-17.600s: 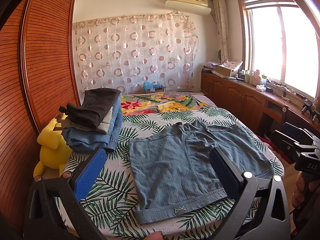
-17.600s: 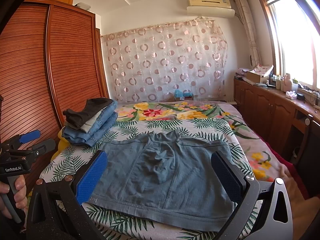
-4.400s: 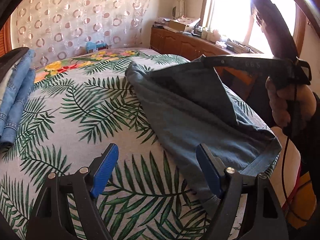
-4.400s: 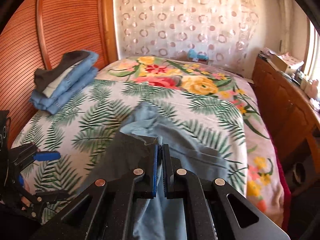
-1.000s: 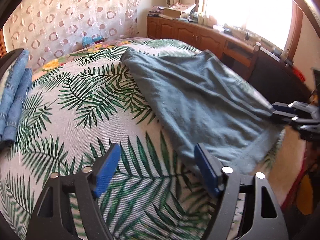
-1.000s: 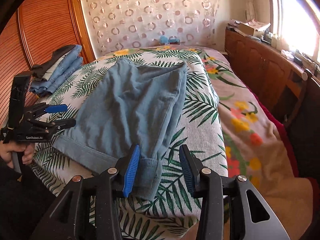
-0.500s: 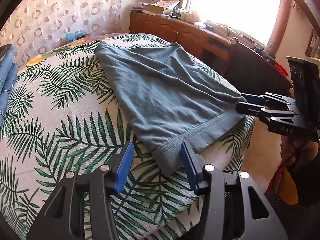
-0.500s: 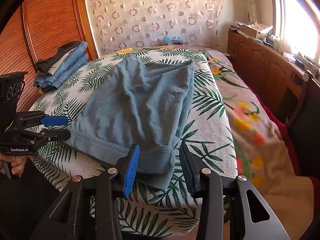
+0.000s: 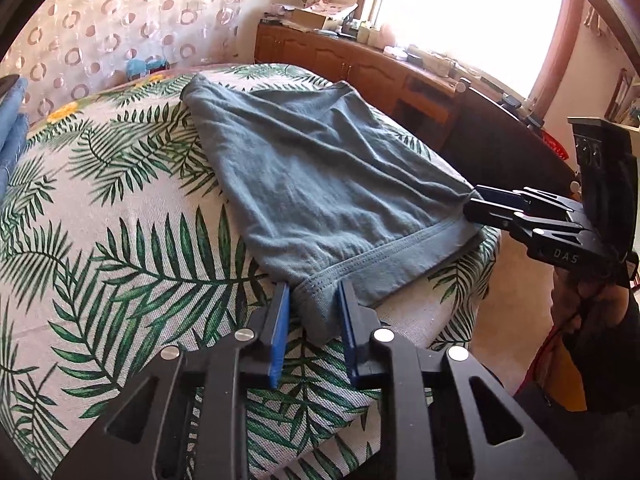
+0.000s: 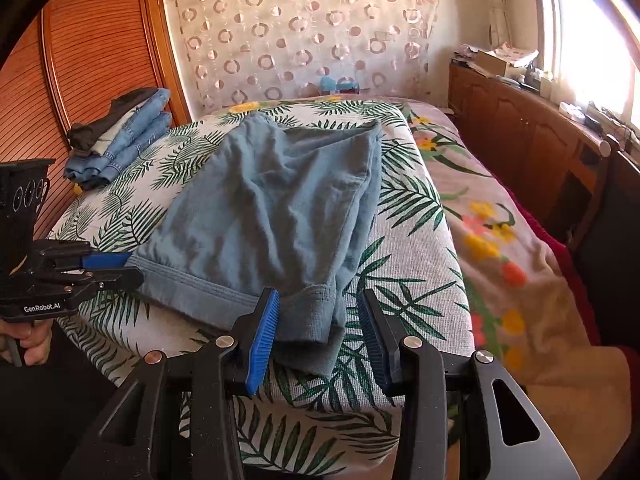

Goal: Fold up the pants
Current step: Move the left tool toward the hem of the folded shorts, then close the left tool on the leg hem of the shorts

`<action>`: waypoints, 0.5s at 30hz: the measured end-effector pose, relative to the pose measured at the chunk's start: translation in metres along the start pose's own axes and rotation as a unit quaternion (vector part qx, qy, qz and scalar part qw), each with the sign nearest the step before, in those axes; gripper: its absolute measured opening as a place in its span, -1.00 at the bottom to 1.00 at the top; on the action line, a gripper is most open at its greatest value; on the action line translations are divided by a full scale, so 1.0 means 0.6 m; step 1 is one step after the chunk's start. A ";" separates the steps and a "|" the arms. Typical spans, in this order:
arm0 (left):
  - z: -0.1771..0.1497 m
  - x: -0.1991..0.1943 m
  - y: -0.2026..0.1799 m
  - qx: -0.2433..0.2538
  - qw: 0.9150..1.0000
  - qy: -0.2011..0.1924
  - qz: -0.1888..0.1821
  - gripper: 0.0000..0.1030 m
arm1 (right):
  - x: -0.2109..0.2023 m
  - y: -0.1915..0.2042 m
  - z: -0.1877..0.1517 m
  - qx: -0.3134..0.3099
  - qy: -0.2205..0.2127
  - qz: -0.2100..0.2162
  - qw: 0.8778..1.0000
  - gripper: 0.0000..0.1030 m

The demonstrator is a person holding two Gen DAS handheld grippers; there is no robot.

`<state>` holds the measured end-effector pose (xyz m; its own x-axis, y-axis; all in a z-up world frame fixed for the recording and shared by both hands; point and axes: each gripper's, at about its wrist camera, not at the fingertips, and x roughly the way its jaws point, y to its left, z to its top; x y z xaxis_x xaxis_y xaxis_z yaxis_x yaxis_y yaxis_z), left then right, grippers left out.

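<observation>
Notably, the blue pants (image 9: 320, 188) lay folded lengthwise on the leaf-print bed cover (image 9: 120, 240). We found our left gripper (image 9: 313, 322) narrowly straddling one hem corner, our right gripper (image 10: 318, 330) part-open around the other.

Grey-blue pants (image 9: 320, 184), green palm-leaf bedspread (image 9: 120, 240), blue-padded black tools (image 10: 316, 336), circle-patterned curtain (image 10: 304, 36)

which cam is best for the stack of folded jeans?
Right wrist. The stack of folded jeans sits whole and unobstructed at the bed's far left by the wardrobe, dark garment on top. Left wrist catches only a blue sliver cut off at its left edge.
</observation>
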<state>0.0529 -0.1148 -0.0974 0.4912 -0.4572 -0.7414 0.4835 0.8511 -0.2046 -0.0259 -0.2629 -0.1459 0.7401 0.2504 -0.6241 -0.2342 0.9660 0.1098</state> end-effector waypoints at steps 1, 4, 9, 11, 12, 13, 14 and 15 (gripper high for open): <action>0.000 -0.004 0.000 -0.001 1.000 -0.002 -0.001 -0.54 | -0.001 0.001 0.000 0.000 -0.001 0.000 1.000 -0.17; -0.003 -0.006 0.002 -0.004 1.000 0.001 -0.002 -0.54 | -0.003 0.000 -0.001 0.005 -0.002 0.003 1.000 -0.17; -0.003 0.000 0.003 -0.005 1.000 0.009 0.000 -0.53 | 0.012 -0.004 -0.006 0.017 0.011 0.000 1.000 -0.17; -0.003 0.002 0.003 -0.005 1.000 0.012 0.001 -0.52 | 0.018 -0.004 -0.008 0.020 0.020 0.002 1.000 -0.17; -0.002 0.003 0.003 -0.005 1.000 0.012 0.002 -0.46 | 0.022 -0.004 -0.010 0.021 0.024 0.003 0.999 -0.17; -0.001 0.005 0.005 -0.006 1.000 0.012 0.002 -0.44 | 0.023 -0.004 -0.010 0.023 0.026 0.005 0.999 -0.17; 0.000 0.005 0.005 -0.006 1.000 0.011 0.001 -0.39 | 0.023 -0.003 -0.010 0.025 0.027 0.007 0.999 -0.17; 0.001 0.006 0.005 -0.005 1.000 0.011 0.000 -0.35 | 0.024 -0.002 -0.009 0.026 0.028 0.007 0.999 -0.17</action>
<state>0.0563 -0.1142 -0.1003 0.4751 -0.4516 -0.7552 0.4758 0.8538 -0.2112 -0.0185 -0.2611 -0.1591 0.7004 0.2619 -0.6640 -0.2109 0.9646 0.1580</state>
